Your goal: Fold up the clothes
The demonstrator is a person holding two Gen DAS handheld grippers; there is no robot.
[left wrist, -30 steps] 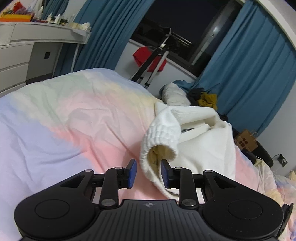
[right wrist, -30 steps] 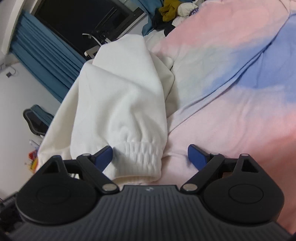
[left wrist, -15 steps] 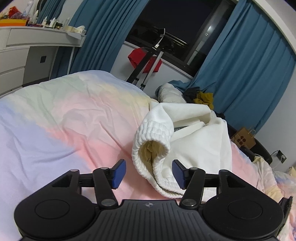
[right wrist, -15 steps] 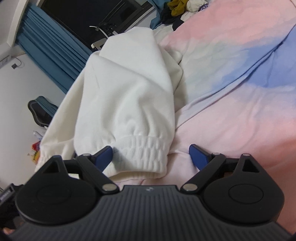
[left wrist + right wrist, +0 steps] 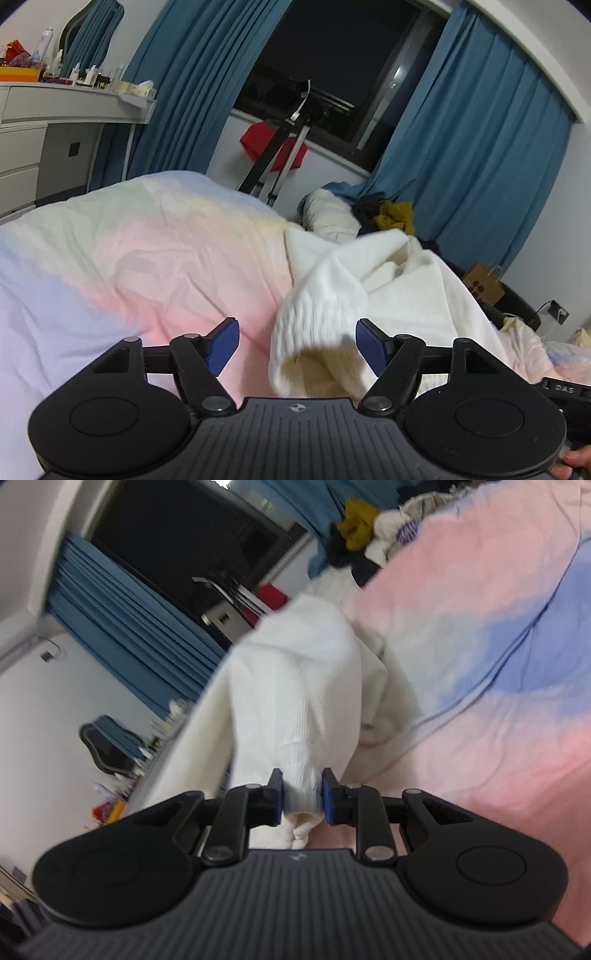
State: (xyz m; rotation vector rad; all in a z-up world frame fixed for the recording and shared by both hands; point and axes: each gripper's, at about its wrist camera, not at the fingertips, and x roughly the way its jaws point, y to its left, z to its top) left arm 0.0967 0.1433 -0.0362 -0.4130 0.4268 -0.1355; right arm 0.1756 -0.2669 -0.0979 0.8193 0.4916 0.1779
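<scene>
My right gripper (image 5: 302,798) pinches the ribbed cuff of the white sweater (image 5: 295,701), which rises in a rumpled mound toward frame centre on the pastel duvet (image 5: 498,664). My left gripper (image 5: 297,345) is spread wide, its other cuff (image 5: 317,332) lying loose, blurred, between the pads at lower centre.

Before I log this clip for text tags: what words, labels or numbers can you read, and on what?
"DAS": white letters on a black object at the right edge of the left wrist view; the word seems cut off.
Purple lettering on a pale garment in the far clothes pile: too blurred to read.
Nothing else is legible.
</scene>
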